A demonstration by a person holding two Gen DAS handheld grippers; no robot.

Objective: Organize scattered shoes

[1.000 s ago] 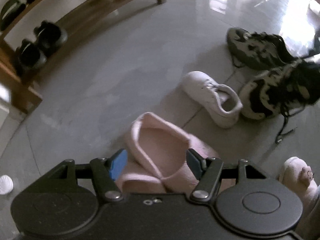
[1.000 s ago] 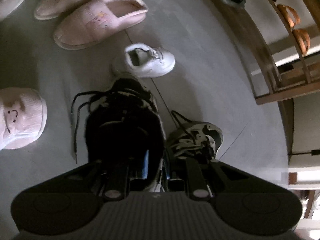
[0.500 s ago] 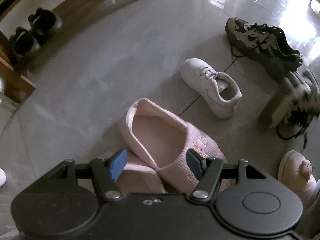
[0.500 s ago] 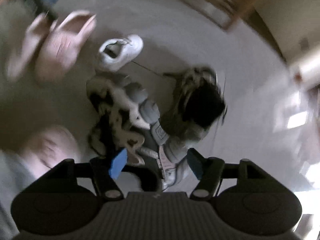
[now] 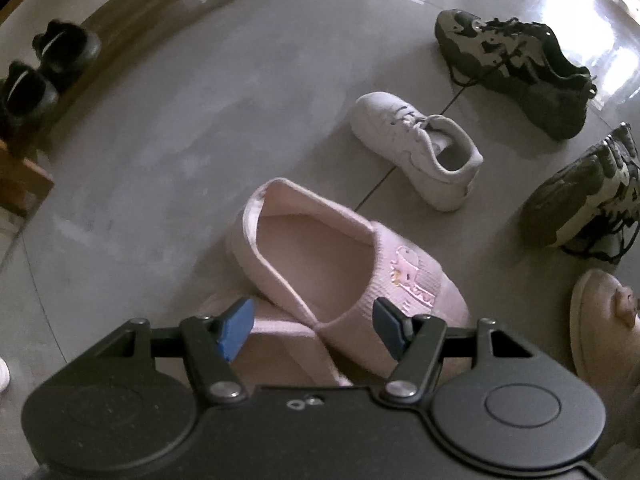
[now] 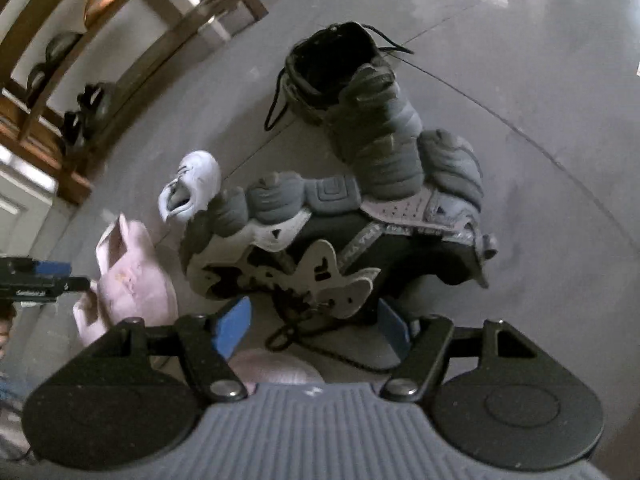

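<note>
sorting scattered shoes on a grey tiled floor (image 5: pixel 168 128); entry for the pairing step.

item: left tongs (image 5: pixel 314 330), jaws apart and empty, hanging over two pink slippers (image 5: pixel 340 264) that lie crossed, one partly on the other. nothing pinched yet.

item: right tongs (image 6: pixel 314 328), jaws have just been opening and now stand apart; a black-and-cream trainer (image 6: pixel 320 248) lies on its side just ahead of the pads, sole turned toward its mate (image 6: pixel 360 96), the two touching. pads do not seem to press on it.

item: white sneaker (image 5: pixel 420 148), alone, between the slippers and the trainers. beige plush slipper (image 5: pixel 600 320) at the right edge of the left view.

item: wooden shoe rack (image 6: pixel 132 52) beyond, dark shoes (image 5: pixel 44 72) already on its low shelf.

handling note, as judgement: the tipped trainer wants righting beside its partner, toes one way; grip the heel collar rather than the loose laces, which could drag. for the slippers, take the upper one by its rim first, so the lower is not pulled along. soft fabric will fold under the pads; close gently.
</note>
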